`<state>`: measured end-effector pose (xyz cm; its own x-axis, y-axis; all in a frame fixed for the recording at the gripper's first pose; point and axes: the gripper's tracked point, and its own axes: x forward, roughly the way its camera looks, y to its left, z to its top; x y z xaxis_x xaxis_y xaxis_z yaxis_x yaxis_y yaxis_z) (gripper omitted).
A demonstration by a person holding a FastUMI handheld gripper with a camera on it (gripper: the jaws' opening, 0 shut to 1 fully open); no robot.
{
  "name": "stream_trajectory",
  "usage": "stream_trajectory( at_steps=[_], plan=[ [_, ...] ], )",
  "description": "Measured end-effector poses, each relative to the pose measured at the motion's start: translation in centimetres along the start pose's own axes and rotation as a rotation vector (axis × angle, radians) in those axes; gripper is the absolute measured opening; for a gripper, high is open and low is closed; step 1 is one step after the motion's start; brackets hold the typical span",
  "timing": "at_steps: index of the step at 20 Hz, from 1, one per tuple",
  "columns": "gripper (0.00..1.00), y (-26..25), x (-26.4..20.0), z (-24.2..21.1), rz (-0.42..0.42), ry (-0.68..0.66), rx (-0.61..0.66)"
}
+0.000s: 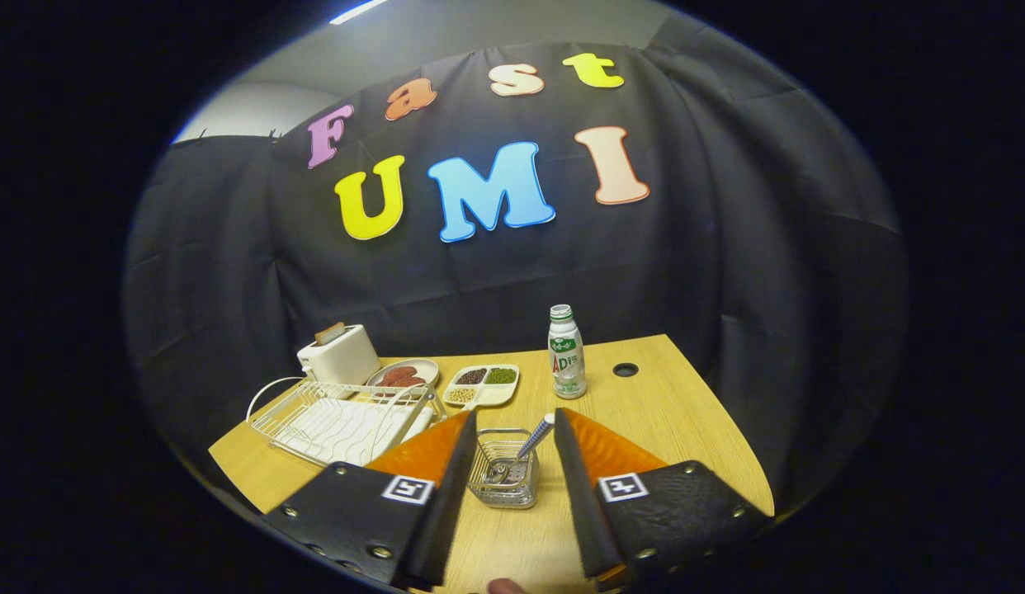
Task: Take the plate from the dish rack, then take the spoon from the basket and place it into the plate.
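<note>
The spoon (533, 439) stands tilted in the small wire basket (503, 478), its patterned handle leaning up toward the right finger and its bowl down inside the mesh. The basket sits on the wooden table (669, 412) between the two fingers of the gripper (512, 417), whose jaws are spread wide, touching neither basket nor spoon. To the left, partly hidden behind the left finger, the white wire dish rack (331, 417) rests on the table with a pale plate (347, 429) lying in it. Beyond the rack stands a white toaster (339, 355) with a slice poking from its slot, and beside it a round dish (403, 375) carrying reddish-brown food. Just right of that lies a divided tray (482, 384) of beans and grains. A white bottle (567, 353) with a green cap stands upright further right, near a round cable hole (625, 370) in the tabletop. Black cloth drapes behind the table; above it a pale ceiling with a lit strip shows.
</note>
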<state>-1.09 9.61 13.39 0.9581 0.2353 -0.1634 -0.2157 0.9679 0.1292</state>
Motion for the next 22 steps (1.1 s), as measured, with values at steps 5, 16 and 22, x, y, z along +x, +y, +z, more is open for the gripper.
stream_trajectory(
  at_steps=[5,16,22],
  plan=[
    [0.93,-1.1,3.6,-0.5,-0.023,-0.054,-0.025],
    [0.89,-3.4,9.1,-3.2,-0.125,-0.031,-0.024],
    [0.46,-2.5,10.8,-5.0,-0.090,0.020,-0.065]
  ],
)
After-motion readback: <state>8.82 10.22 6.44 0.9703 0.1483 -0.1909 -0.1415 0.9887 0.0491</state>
